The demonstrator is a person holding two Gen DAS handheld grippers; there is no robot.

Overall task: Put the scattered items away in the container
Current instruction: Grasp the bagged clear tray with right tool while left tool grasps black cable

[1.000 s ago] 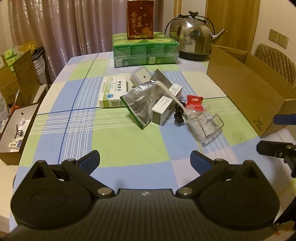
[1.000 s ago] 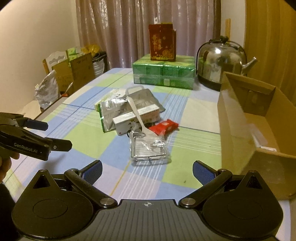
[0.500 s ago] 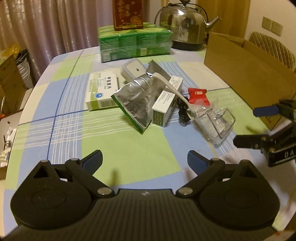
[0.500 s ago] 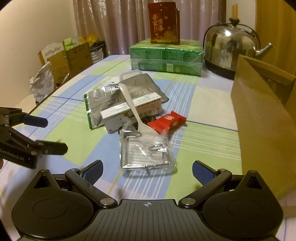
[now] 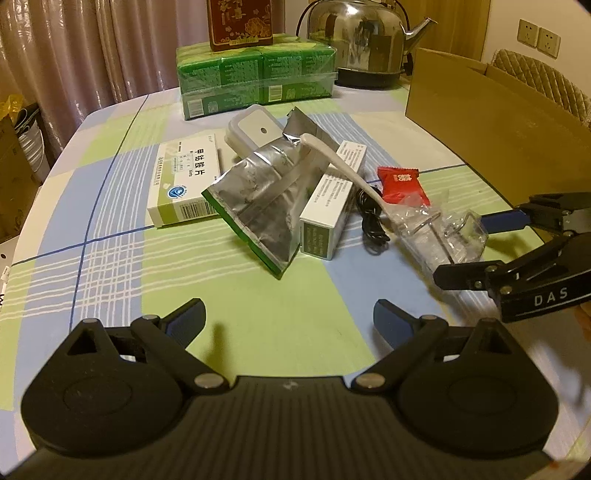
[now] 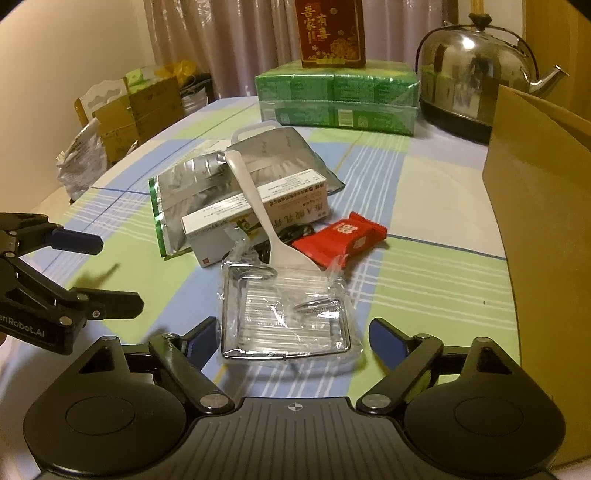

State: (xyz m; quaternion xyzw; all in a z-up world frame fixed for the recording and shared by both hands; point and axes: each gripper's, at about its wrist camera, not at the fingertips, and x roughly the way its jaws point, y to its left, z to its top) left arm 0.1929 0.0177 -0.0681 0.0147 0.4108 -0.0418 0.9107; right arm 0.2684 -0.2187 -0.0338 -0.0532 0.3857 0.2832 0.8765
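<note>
A clear-wrapped metal rack (image 6: 284, 317) lies between the fingers of my right gripper (image 6: 291, 332), whose jaws are closing; the pads stand just off its sides. A white spoon (image 6: 258, 210) leans on the rack beside a red snack packet (image 6: 340, 236). Behind them lie a silver foil bag (image 5: 258, 199), a long white box (image 5: 328, 199), a green-and-white medicine box (image 5: 184, 181), a black cable (image 5: 371, 221) and a small lidded tub (image 5: 255, 127). My left gripper (image 5: 288, 319) hovers open over bare cloth in front of the foil bag. The open cardboard box (image 5: 498, 140) stands to the right.
At the table's far end a red carton (image 6: 330, 33) stands on a stack of green packs (image 5: 255, 74), with a steel kettle (image 5: 358, 40) next to it. Cartons and bags (image 6: 140, 107) crowd the floor to the left, and a padded chair (image 5: 546, 85) sits behind the cardboard box.
Both grippers have come forward and down toward the pile. The right gripper now straddles the wrapped rack, and its fingers stand closer together than before.
</note>
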